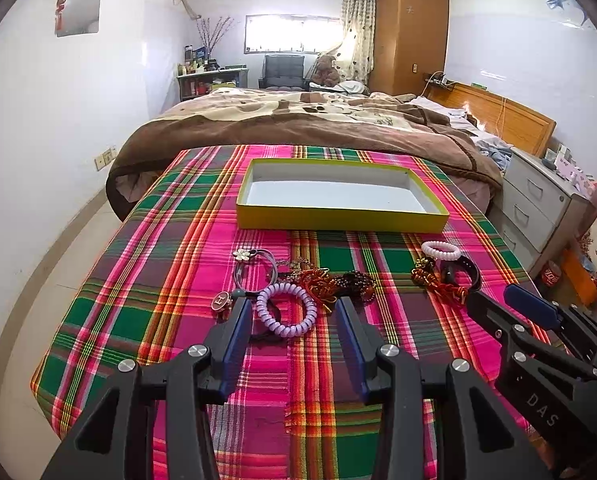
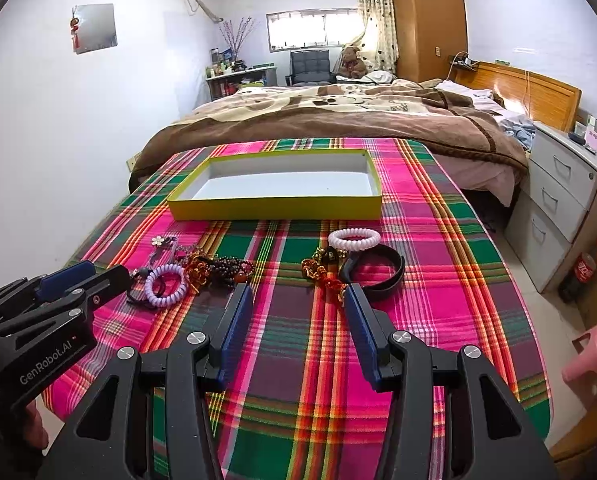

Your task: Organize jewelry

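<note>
Home bedrm: bed [image 1: 298, 120], wardrobe [image 1: 412, 32].

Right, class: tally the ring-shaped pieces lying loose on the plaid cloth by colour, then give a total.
Purple coil ring: 1
White coil ring: 1
Black band: 1
Total: 3
</note>
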The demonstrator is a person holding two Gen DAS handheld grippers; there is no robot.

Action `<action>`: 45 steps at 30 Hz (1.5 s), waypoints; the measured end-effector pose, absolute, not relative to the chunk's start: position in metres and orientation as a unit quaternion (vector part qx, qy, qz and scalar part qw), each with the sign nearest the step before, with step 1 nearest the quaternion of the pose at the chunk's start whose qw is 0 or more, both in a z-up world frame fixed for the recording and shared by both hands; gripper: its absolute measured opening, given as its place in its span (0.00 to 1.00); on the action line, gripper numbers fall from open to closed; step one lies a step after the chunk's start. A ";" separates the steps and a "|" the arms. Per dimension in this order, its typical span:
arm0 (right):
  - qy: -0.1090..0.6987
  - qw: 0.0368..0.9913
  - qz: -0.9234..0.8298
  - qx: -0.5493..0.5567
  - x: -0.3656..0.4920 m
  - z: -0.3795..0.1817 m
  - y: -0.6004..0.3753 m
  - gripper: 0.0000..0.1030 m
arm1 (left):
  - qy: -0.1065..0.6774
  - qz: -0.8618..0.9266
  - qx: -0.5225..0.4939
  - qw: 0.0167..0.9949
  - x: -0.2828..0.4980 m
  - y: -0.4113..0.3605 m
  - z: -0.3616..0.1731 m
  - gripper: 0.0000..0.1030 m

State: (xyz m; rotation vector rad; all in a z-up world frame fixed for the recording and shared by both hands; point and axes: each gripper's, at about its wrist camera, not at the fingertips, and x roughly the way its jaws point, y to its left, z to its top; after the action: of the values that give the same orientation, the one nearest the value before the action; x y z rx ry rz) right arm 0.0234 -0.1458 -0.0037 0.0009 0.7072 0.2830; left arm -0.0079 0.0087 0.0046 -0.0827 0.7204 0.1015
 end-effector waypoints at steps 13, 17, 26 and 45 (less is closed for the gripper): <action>0.345 0.928 0.138 0.003 0.024 -0.005 -0.147 0.47 | 0.355 0.051 -0.041 0.933 -0.009 0.008 0.000 0.41; 0.346 0.928 0.138 0.003 0.024 -0.005 -0.147 0.47 | 0.356 0.051 -0.041 0.932 -0.009 0.008 0.000 0.41; 0.345 0.928 0.137 0.003 0.023 -0.004 -0.147 0.47 | 0.354 0.051 -0.039 0.933 -0.010 0.007 0.002 0.41; 0.342 0.929 0.137 0.003 0.021 -0.001 -0.146 0.47 | 0.354 0.051 -0.040 0.933 -0.011 0.007 0.002 0.41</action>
State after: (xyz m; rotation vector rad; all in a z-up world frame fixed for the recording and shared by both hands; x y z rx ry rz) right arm 0.0205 -0.1460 -0.0008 0.0069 0.7014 0.2809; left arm -0.0114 0.0072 0.0018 -0.0813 0.7244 0.1044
